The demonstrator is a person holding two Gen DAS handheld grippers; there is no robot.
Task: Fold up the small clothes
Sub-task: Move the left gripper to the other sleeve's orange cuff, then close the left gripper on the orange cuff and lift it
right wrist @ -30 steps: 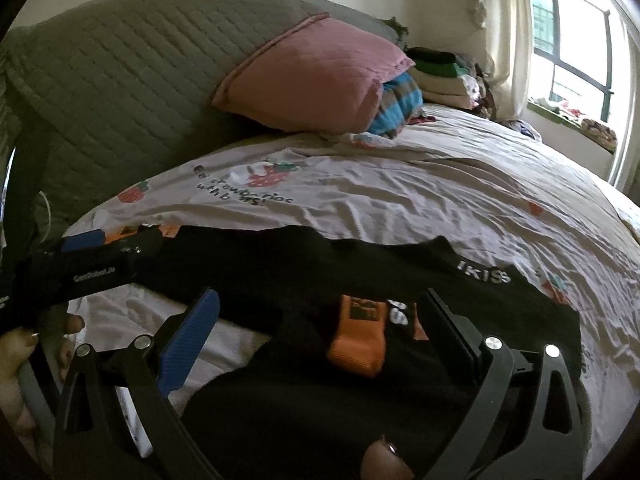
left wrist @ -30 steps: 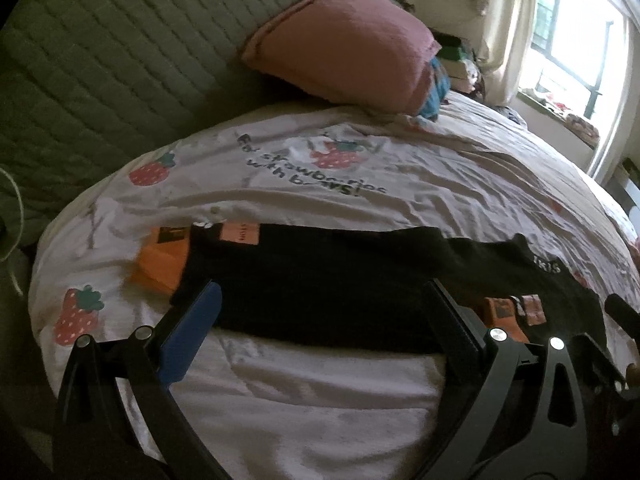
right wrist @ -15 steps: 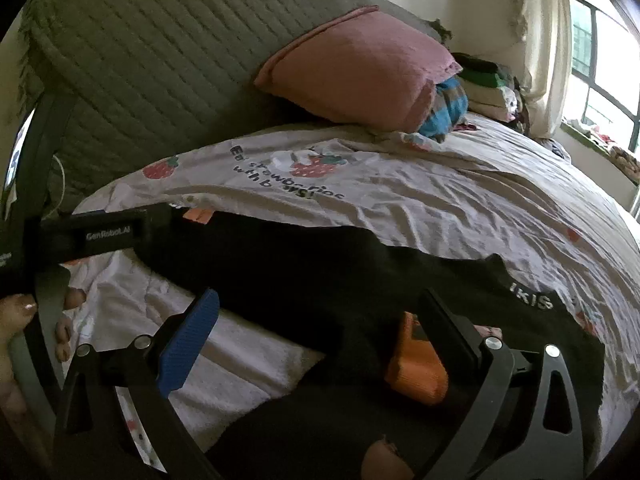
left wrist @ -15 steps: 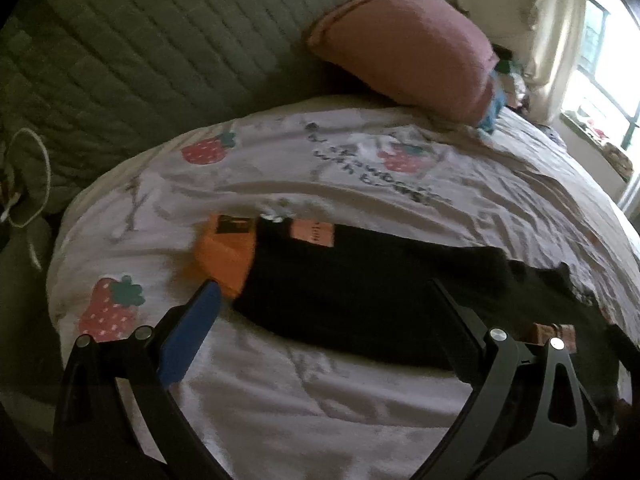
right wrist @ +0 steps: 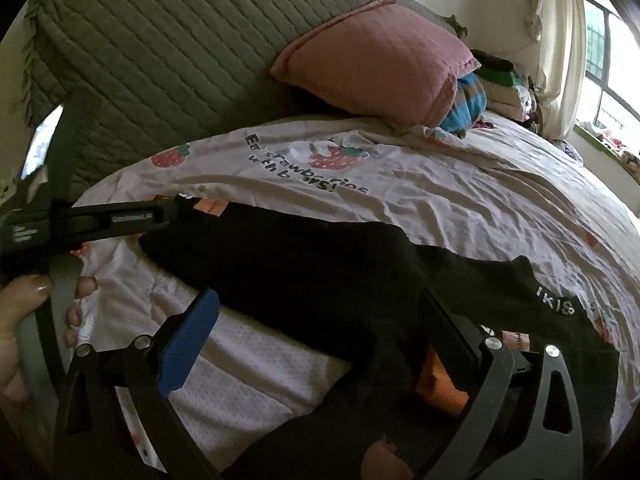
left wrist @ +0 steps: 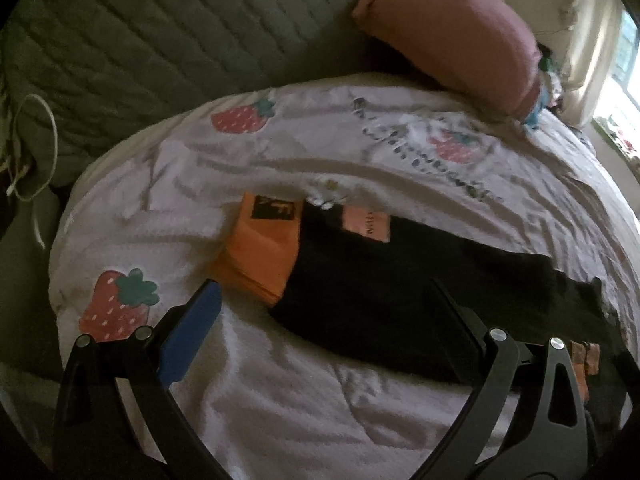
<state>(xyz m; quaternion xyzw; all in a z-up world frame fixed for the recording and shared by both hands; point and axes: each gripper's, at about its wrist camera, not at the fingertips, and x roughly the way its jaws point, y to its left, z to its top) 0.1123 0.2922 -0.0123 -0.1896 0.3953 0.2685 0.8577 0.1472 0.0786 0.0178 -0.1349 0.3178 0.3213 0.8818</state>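
Fingers of the left gripper [left wrist: 324,312] and right gripper [right wrist: 320,316] are spread, empty; the black sock [left wrist: 384,292], orange cuff [left wrist: 260,256] at ten o'clock, should be pinched squarely before folding.

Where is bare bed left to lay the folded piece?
Free: sheet between the black garment and the left claw; also beyond it toward the pink pillow. Crowded: the right side, where black cloth bunches under the right claw.

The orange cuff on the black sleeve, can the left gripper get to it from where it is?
Probably yes. The left gripper is open, and the orange cuff lies flat on the bedsheet just ahead of its blue finger pad. Nothing lies between them.
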